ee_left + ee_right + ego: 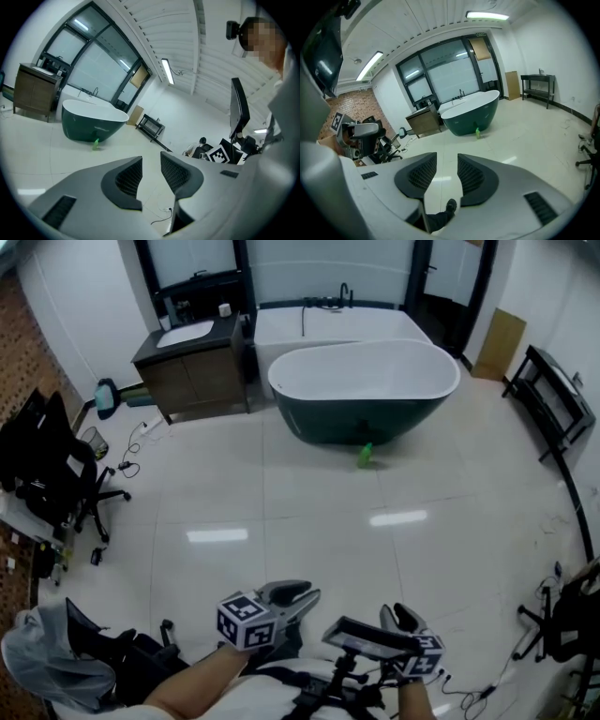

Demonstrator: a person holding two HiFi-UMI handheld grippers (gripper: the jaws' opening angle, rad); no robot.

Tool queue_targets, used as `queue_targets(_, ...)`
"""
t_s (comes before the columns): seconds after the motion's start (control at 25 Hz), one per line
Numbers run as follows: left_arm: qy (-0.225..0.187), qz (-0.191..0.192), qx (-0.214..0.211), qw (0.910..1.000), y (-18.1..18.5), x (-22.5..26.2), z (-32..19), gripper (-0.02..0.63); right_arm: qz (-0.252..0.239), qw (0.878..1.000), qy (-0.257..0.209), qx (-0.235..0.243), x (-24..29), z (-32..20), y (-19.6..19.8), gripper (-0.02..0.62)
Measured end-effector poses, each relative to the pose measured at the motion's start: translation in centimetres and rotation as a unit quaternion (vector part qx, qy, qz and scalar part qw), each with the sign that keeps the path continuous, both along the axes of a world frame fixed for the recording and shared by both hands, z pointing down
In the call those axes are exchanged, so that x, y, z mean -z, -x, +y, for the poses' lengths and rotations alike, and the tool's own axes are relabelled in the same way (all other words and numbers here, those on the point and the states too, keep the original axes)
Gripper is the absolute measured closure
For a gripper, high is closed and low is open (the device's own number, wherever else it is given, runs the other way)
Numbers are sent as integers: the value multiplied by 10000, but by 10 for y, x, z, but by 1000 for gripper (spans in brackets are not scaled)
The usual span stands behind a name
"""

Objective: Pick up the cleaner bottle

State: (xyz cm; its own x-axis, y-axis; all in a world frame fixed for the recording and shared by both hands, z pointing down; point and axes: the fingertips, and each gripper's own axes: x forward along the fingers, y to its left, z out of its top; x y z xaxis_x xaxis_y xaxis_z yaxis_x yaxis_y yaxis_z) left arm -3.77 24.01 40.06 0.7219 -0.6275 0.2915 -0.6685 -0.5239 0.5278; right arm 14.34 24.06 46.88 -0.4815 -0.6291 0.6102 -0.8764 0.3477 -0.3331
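Left tongs [302, 593] clenched, nothing between them; right tongs [403, 613] drawn in the same way, empty. Both are held low by the body, pointing forward and down. Cleaner bottle [365, 456] stands upright on the floor [309, 512], well ahead, just beside the bathtub [375, 418] base. Neither hand is clearly nearer.

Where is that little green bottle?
In the head view, the small green cleaner bottle stands on the floor, just in front of the dark green bathtub.
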Motion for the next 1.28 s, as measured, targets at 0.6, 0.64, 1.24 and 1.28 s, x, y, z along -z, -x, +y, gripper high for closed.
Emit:
queue_targets(0.6,142,77,-495,9986,71,-18,-75,482,170,9988,-92,-445,12,-81,62,448)
queue_targets(0.64,160,82,-500,9986,72,-19,-77,482,198,9988,-65,-450,10,-82,62,448)
queue_targets(1.24,163,-48,97,9998,63,-12,-152,482,0,10000,-15,37,-5,-179,56,448)
queue_targets(1.28,170,-75,131,9997,60,-11,-161,482,-8,10000,-45,84,-2,-190,54,448)
